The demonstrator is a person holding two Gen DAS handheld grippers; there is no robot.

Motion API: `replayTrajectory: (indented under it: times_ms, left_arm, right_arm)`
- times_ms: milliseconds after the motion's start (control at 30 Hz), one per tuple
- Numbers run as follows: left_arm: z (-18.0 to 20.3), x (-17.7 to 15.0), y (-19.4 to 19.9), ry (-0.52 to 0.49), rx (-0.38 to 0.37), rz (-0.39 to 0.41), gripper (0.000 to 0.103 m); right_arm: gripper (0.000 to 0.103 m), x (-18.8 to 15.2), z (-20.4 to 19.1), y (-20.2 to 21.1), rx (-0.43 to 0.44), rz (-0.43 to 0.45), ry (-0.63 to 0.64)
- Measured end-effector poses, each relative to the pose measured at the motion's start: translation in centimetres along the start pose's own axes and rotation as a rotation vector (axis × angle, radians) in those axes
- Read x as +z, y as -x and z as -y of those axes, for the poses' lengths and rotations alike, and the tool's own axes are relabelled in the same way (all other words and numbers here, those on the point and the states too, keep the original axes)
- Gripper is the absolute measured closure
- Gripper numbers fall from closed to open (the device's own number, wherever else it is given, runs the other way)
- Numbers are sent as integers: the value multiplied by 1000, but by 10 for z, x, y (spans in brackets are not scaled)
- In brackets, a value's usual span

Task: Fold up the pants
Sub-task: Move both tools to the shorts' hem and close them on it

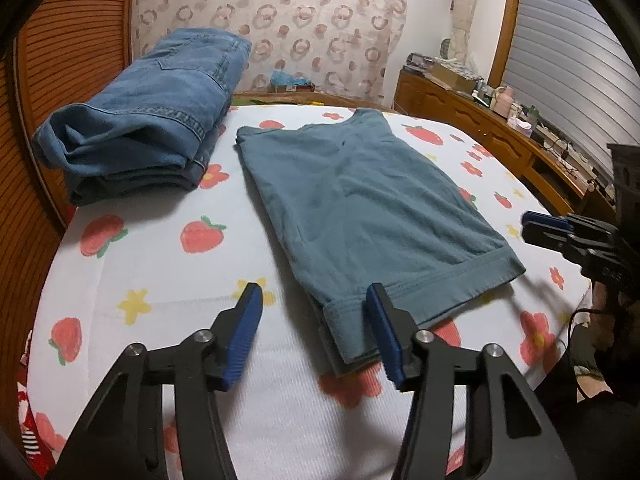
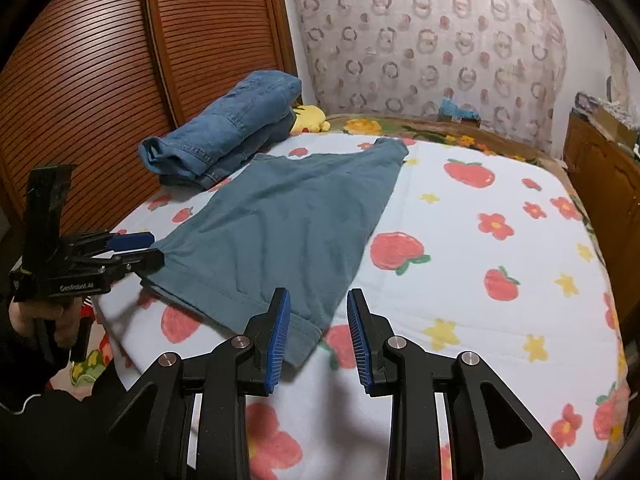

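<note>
Location: home bedroom. Evidence: bed [image 2: 460,240] under strawberry-and-flower print sheet; slatted wooden wardrobe doors [image 2: 120,80] alongside; patterned curtain [image 2: 432,40] behind; wooden dresser [image 1: 480,132] loaded with small household items; shuttered window [image 1: 576,60] above; yellow plush toy [image 2: 310,118] at bed head.

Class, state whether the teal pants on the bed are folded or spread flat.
Folded: the teal pants lie doubled, leg over leg, both cuffs stacked at the near edge.

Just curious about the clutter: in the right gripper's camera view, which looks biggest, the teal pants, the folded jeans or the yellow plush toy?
1. Teal pants, though nearest the camera.
2. Folded jeans.
3. Yellow plush toy, partly hidden behind the jeans.
</note>
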State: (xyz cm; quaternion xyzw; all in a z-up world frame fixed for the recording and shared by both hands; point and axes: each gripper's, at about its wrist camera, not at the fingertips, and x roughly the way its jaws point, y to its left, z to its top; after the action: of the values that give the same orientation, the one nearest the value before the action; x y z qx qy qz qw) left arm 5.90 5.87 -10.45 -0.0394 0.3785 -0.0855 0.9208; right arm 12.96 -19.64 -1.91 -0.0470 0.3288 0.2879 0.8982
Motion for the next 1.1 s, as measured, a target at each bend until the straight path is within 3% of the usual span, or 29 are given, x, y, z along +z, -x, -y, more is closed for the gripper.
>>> replayTrajectory:
  times_ms: [200, 633, 800, 967, 1100]
  left_arm:
    - [1, -9, -2, 6, -20, -20, 60]
    - [2, -16, -1, 38, -30, -16, 61]
    - [7, -16, -1, 22, -27, -20, 51]
    - [10, -16, -2, 10, -12, -14, 50]
    - [7, -18, 0, 20, -35, -14, 64]
  right_arm:
    - [73, 1, -5, -17, 4, -54, 11]
    - [72, -3, -9, -29, -6, -108, 0]
    - [69, -6, -10, -28, -7, -112, -4]
    - [65, -6, -9, -28, -12, -109, -18]
    - [65, -8, -9, -28, -11, -107, -18]
